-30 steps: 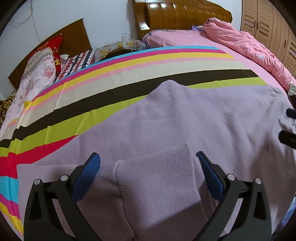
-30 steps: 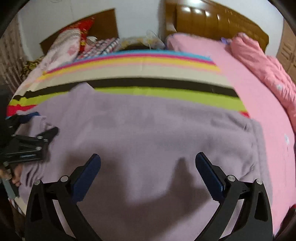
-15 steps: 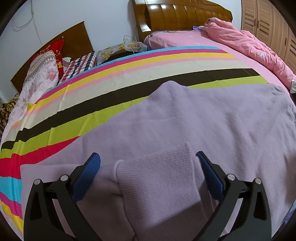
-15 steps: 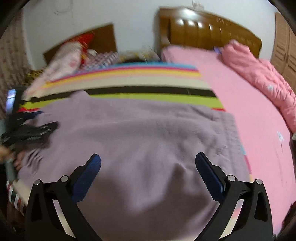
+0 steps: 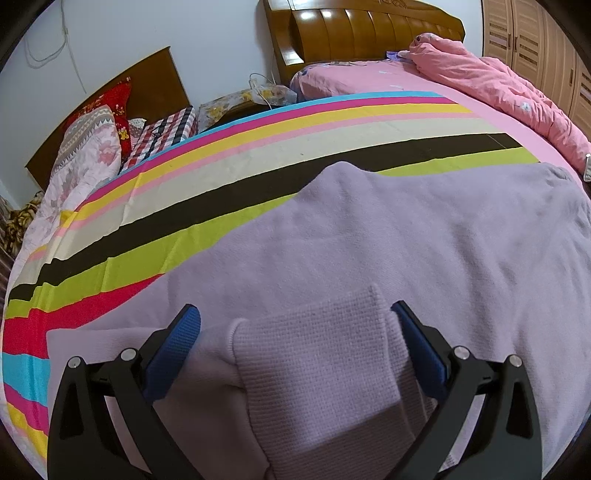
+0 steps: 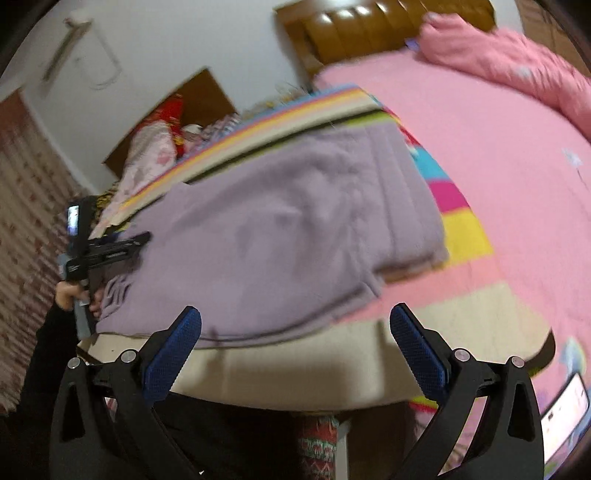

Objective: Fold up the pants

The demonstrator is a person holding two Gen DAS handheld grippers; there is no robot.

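The lilac pants (image 5: 388, 236) lie spread flat on the striped sheet (image 5: 258, 162) of the bed. My left gripper (image 5: 295, 325) is open, and its blue pads straddle the ribbed cuff (image 5: 317, 362) of a pant leg that lies folded over the fabric. In the right wrist view the pants (image 6: 280, 236) lie beyond my right gripper (image 6: 295, 325), which is open, empty and back over the bed's front edge. The left gripper (image 6: 107, 251) shows there at the pants' left end.
A pink quilt (image 5: 498, 88) lies bunched at the far right on the pink bed. Pillows (image 5: 96, 147) sit at the far left by a wooden headboard (image 5: 362, 33). A lit phone screen (image 6: 565, 413) shows at the lower right below the bed edge.
My right gripper has pulled back and swung right, from above the pants to the bed's front edge. My left gripper has stayed still around the cuff.
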